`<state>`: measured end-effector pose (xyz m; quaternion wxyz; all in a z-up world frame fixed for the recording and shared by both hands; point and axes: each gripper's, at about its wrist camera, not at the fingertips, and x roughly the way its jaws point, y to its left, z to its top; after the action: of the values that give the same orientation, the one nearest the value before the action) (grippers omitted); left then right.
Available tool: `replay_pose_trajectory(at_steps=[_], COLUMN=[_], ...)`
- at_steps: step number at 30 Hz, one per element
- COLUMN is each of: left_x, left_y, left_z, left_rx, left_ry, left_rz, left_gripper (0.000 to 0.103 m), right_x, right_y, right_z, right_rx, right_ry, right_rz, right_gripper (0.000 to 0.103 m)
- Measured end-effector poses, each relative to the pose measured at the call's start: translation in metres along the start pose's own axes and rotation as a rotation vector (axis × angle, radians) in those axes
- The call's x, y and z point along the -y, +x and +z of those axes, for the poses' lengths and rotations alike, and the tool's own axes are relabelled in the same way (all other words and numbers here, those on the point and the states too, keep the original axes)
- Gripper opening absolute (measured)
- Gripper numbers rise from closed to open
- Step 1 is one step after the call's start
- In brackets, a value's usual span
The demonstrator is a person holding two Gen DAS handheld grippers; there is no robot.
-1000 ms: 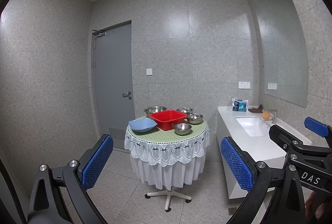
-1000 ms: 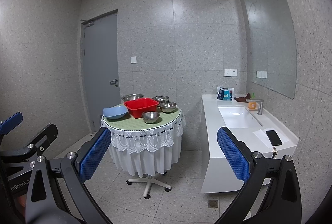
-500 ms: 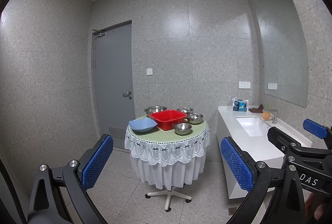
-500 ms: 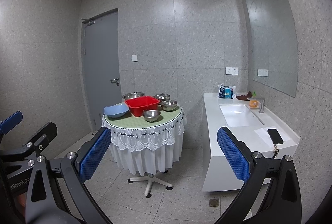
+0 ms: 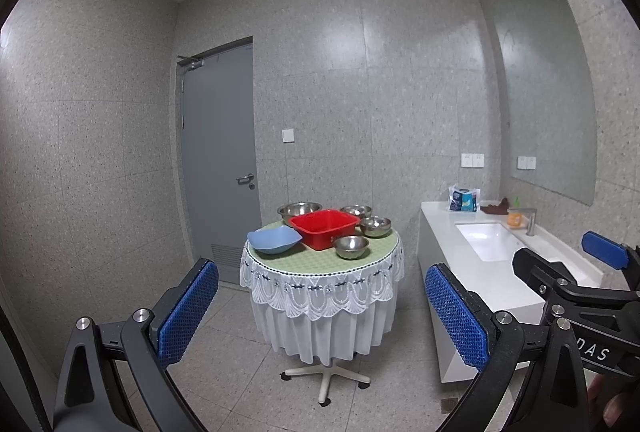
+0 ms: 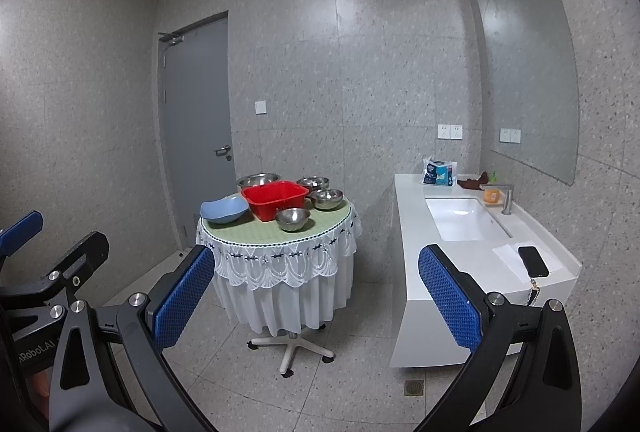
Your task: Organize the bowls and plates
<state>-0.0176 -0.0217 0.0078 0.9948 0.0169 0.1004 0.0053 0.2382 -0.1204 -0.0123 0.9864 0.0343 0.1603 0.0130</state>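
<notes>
Left wrist view: left tool spread wide, holding nothing, well short of the round worktop; steel bowls crowded beside the red basin, so a clumsy reach risks knocking one off the edge

Right wrist view: right tool wide too, empty; blue dish shallow, probably plastic, near the rim

A red tub sat mid-table beside a pale blue bowl and silver steel bowls — on a green checked tablecloth, white lace-edged; the gripper pads were blue, dimpled.
</notes>
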Motion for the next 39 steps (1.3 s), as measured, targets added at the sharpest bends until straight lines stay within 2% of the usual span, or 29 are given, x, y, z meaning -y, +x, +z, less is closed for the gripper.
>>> replay_pose_trajectory(at_steps=[14, 22, 30, 34, 39], left_x=[0.018, 0.022, 0.01, -0.008, -0.034], left_y=[0.035, 0.088, 0.188, 0.264, 0.365], left_z=[0.036, 0.06, 0.084, 0.104, 0.132], left_rx=[-0.072, -0.129, -0.208, -0.223, -0.231], left_ry=[0.016, 0.015, -0.002, -0.006, -0.003], left_rz=[0.0, -0.013, -0.046, -0.075, -0.103], left_gripper=[0.102, 0.102, 0.102, 0.102, 0.102], right_x=[0.024, 0.035, 0.04, 0.036, 0.024], right_y=[0.032, 0.067, 0.134, 0.178, 0.25], right_z=[0.015, 0.02, 0.019, 0.023, 0.043], right_rx=[-0.067, -0.111, -0.167, -0.186, -0.197], right_ry=[0.012, 0.035, 0.06, 0.065, 0.075], right_rz=[0.014, -0.006, -0.043, -0.066, -0.093], right_gripper=[0.103, 0.103, 0.103, 0.103, 0.103])
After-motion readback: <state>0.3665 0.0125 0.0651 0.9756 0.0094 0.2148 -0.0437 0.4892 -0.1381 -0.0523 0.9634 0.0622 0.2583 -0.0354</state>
